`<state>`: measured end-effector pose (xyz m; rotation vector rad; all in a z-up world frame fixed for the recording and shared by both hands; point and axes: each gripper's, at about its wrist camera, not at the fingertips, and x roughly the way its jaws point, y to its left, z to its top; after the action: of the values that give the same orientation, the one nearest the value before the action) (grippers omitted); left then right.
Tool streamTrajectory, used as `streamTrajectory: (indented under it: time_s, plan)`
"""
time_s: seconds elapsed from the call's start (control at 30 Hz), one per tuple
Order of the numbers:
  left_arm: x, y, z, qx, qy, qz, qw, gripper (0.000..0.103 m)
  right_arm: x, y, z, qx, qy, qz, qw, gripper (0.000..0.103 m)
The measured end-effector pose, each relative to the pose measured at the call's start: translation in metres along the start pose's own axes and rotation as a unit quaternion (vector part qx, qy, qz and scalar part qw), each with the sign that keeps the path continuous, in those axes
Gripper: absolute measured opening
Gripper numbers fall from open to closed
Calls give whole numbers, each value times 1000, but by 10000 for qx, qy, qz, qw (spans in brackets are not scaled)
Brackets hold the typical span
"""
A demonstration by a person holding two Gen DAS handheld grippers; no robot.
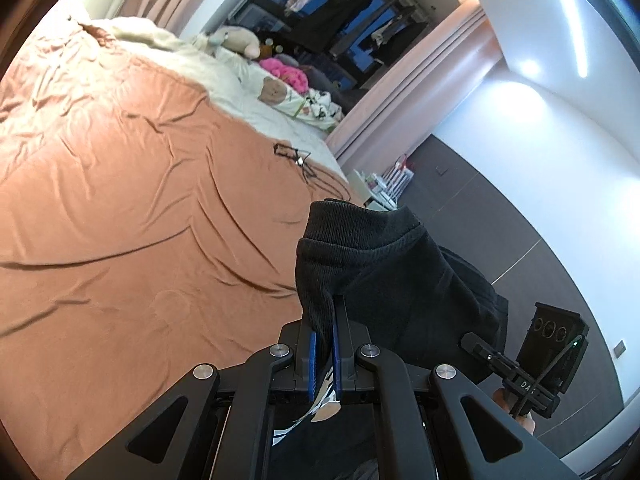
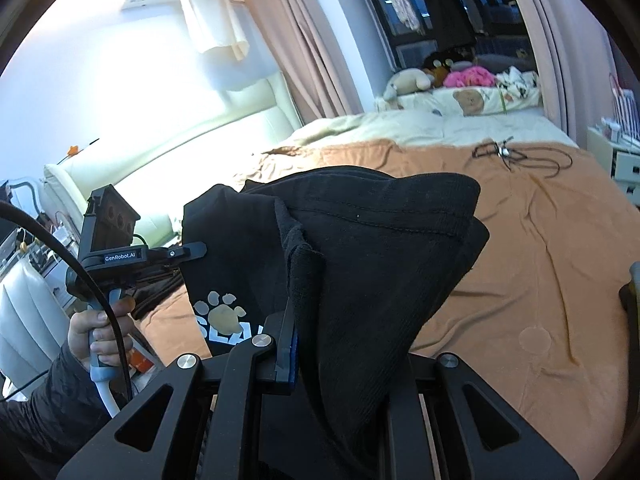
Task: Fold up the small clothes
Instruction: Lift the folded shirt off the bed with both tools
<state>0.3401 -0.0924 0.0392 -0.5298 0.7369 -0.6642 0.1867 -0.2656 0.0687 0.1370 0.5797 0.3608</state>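
A small black garment (image 1: 384, 272) with a ribbed hem hangs in the air above the orange bed cover (image 1: 120, 200). My left gripper (image 1: 326, 322) is shut on one edge of it, the cloth pinched between the blue pads (image 1: 337, 356). In the right wrist view the same garment (image 2: 380, 260) drapes over my right gripper (image 2: 304, 320), which is shut on a thick fold; only its left finger shows. A paw print with white letters (image 2: 224, 314) shows on the hanging part. A person's hand (image 2: 96, 328) holds the left gripper's handle.
The bed cover (image 2: 540, 260) lies wrinkled below. A black cord with a metal clip (image 2: 516, 156) rests near the far side. Stuffed toys and pillows (image 2: 460, 80) line the far edge by the curtains. A white nightstand (image 2: 624, 164) stands on the right.
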Motion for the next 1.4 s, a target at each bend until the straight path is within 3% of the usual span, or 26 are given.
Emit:
streamTrajectory:
  time_s: [0.27,0.5,0.67,1.07,1.4]
  plan:
    - [-58,-5,-7,45,-391,54,9992,6,-13,43,-7,-323,-188,147,9992,11]
    - [-132,2,-6,23,-865,223,9960,5,-6,78,-11,-676,-207,426,9966,11]
    - [-186,14,-6,11,-1208,450,9917,5,13,99,-9,-887,-165,706,9934,11]
    - [-286,62,-7,-234,-1854,897,9783,5,86,123,31,-1473,64,1305,9804,11]
    - [-352,108,5,-299,-2148,1309,9674,5,132,138,38,-1764,225,1706,9692,11]
